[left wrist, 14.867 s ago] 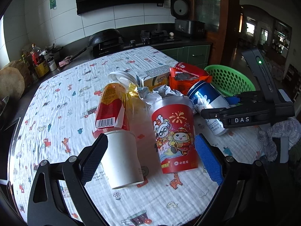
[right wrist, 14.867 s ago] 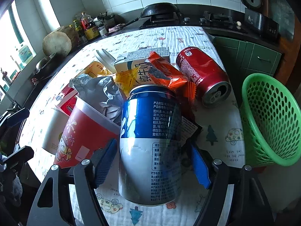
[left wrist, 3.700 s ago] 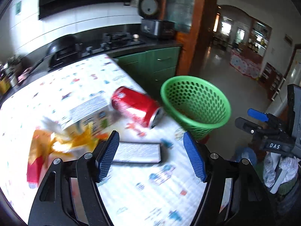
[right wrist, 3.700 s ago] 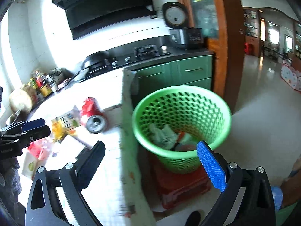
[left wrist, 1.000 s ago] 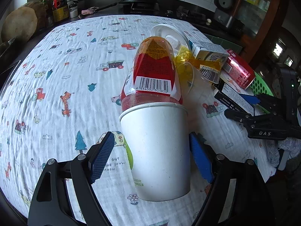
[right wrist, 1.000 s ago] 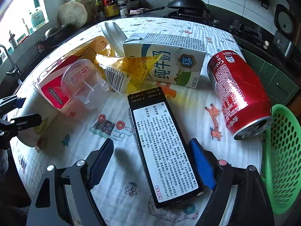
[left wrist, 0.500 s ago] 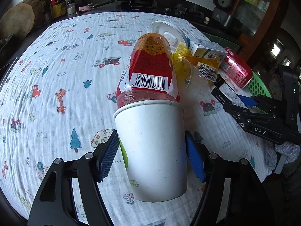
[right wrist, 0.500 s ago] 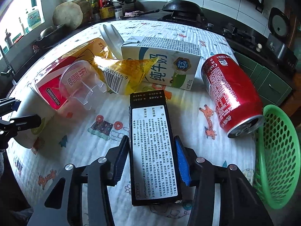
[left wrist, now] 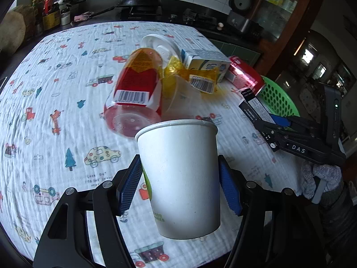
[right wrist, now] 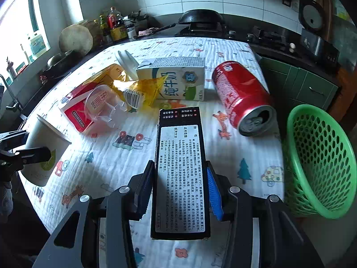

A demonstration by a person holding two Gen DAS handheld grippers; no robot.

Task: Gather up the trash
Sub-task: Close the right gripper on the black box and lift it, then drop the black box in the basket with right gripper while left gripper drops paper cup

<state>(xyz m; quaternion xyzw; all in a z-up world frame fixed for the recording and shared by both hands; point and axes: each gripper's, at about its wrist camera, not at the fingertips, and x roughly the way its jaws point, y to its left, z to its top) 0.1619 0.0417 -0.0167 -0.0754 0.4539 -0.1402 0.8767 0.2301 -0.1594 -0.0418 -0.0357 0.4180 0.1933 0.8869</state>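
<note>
Two light items are gripped: left claw [left wrist: 179, 188] pinches thin, crushable white paper cup [left wrist: 178, 174] mid-wall; right claw [right wrist: 178, 188], narrowed, clamps stiff black rectangular carton [right wrist: 180, 174] edgewise

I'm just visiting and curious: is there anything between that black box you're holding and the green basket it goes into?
Nothing visible blocks it. The black box is clamped in the right gripper, and the green basket stands open off the table's right edge. The red can lies farther back, beside that path.
</note>
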